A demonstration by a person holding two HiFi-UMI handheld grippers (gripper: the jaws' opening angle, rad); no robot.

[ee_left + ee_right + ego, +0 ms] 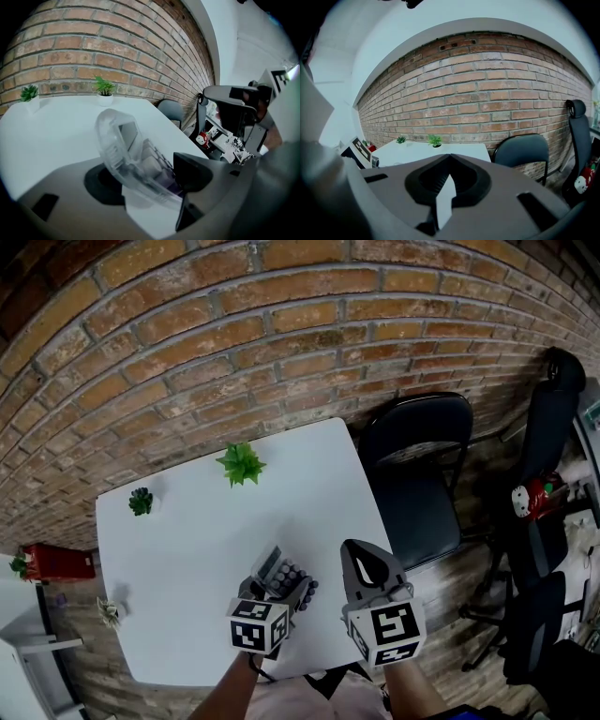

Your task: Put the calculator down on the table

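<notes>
White surface [202, 549], square, set against a red brick wall [234, 324]. Three small potted plants stand on it:
- a bright green plant [241, 464] near the far edge
- a darker plant [141, 501] toward the far left corner
- a pale plant [111, 611] at the left edge

Black chair [417, 465] stands beside the surface's right side. A second dark chair is further right, with a red and white toy [534, 499] on it. Red box [56, 562] sits low down, off the surface's left side.

Left tool [149, 187]: jaws spread. The calculator [126, 147], grey keys in a clear plastic shell, sits between them. It is tilted, screen end up and away from the camera, keys facing the right-hand jaw. The shell leans at the left-hand jaw and its low edge is close by the dark right-hand pad; the pads do not look pressed on it. In the head view it lies at the near middle of the surface, just ahead of the left tool's marker cube [256, 624]. Whether its lower end rests on the surface, cannot tell.

Right tool [449, 161]: jaws pressed together at the tips, with only a thin sliver of white showing behind them and nothing between. In the head view it hangs over the surface's near right corner, just beside the left tool and apart from the calculator.
</notes>
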